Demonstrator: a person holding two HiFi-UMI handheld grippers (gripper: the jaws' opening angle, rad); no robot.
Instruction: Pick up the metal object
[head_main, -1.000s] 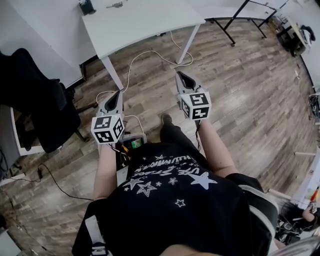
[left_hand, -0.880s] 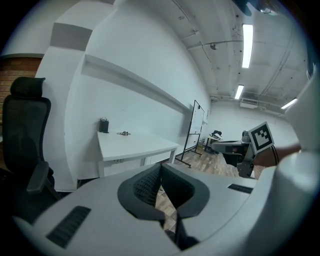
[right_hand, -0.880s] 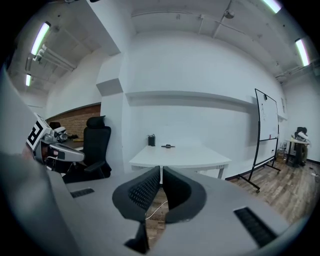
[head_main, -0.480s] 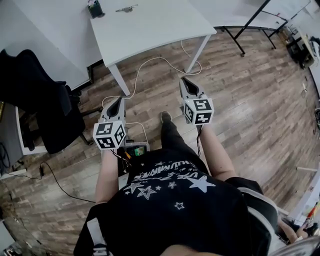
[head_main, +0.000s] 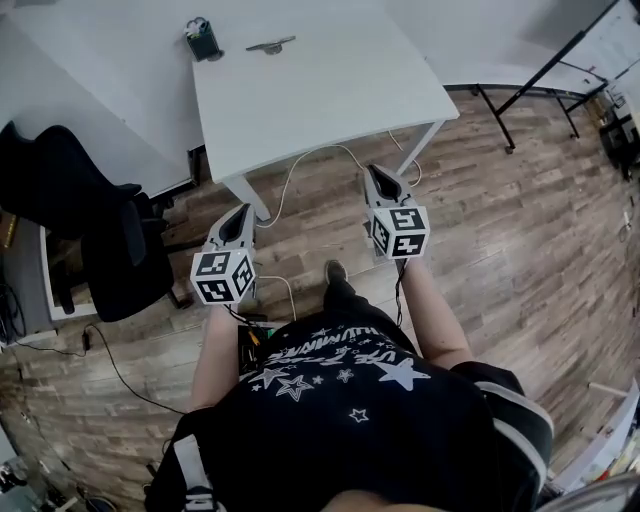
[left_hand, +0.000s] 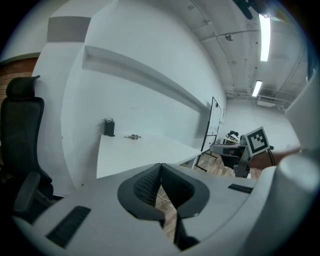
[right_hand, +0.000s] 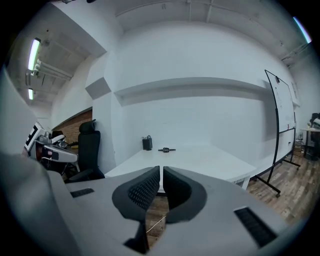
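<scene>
The metal object (head_main: 270, 45) sits up by the table's (head_main: 330, 100) far edge, just right of a black pot (head_main: 202, 40) near the far left corner. The left gripper (head_main: 243, 212) and right gripper (head_main: 374, 174) are both pinched shut on nothing, out over the floor short of the near edge. They point at the table, so I'd guess they're just being carried that way on the approach. One needs to open up before grabbing.
</scene>
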